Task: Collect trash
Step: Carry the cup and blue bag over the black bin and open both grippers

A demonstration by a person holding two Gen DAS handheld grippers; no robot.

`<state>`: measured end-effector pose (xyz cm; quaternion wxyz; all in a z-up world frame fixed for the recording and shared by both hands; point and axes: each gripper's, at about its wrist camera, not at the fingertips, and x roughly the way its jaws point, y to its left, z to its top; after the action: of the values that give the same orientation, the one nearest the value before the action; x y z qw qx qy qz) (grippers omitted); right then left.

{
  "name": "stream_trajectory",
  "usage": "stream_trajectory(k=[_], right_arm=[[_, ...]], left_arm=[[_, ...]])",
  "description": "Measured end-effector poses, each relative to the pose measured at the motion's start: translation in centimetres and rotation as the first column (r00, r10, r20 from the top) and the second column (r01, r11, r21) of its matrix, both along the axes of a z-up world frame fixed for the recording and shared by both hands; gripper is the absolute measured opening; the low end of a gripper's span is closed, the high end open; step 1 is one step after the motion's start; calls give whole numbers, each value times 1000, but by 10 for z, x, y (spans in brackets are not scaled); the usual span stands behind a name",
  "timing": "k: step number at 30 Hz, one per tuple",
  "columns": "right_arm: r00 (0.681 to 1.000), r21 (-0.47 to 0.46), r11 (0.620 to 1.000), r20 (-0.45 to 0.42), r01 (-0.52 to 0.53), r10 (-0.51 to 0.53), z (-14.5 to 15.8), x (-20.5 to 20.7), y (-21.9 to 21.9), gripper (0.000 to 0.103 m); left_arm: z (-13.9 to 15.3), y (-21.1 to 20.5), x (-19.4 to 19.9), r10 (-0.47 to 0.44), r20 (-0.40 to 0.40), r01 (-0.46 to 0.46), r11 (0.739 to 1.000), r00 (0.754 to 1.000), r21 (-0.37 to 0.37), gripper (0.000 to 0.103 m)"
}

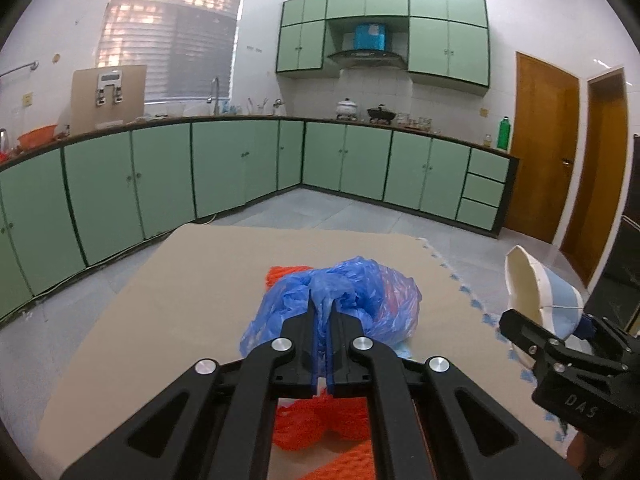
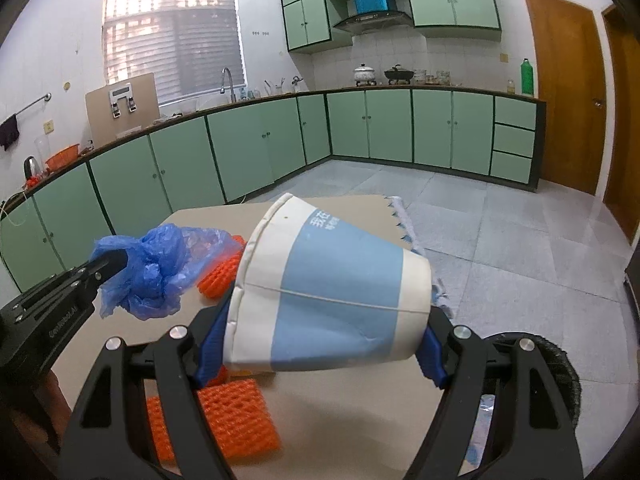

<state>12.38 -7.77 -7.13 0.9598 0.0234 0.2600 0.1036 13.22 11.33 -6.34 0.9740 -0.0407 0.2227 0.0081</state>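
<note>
Left gripper jaws clenched on blue plastic bag; right gripper jaws, wide, grasp paper cup

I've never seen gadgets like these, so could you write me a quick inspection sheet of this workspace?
Surface: beige board over a fringed mat.
Job's things: crumpled blue plastic bag; white-and-blue paper cup; orange foam nets.
Clutter: nothing seen.
Grippers: left gripper shut on the bag; right gripper fingers clamp the cup.
Cables: a cord along the floor under the cabinets.
Surroundings: green kitchen cabinets, window, wooden doors.
</note>
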Motion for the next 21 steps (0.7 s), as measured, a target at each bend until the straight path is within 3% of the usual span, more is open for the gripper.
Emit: stream_trajectory(k=[12,21], right_arm=[[994,-19,994,35,108,-108,21,-28,-59,74],[974,-27,974,53,224,-222,24,-50,-114,74]], left_arm=[[16,-68,-13,-153,46,154,988,987,-20,2],[22,-132,-16,-294,73,296,955,953,-25,2]])
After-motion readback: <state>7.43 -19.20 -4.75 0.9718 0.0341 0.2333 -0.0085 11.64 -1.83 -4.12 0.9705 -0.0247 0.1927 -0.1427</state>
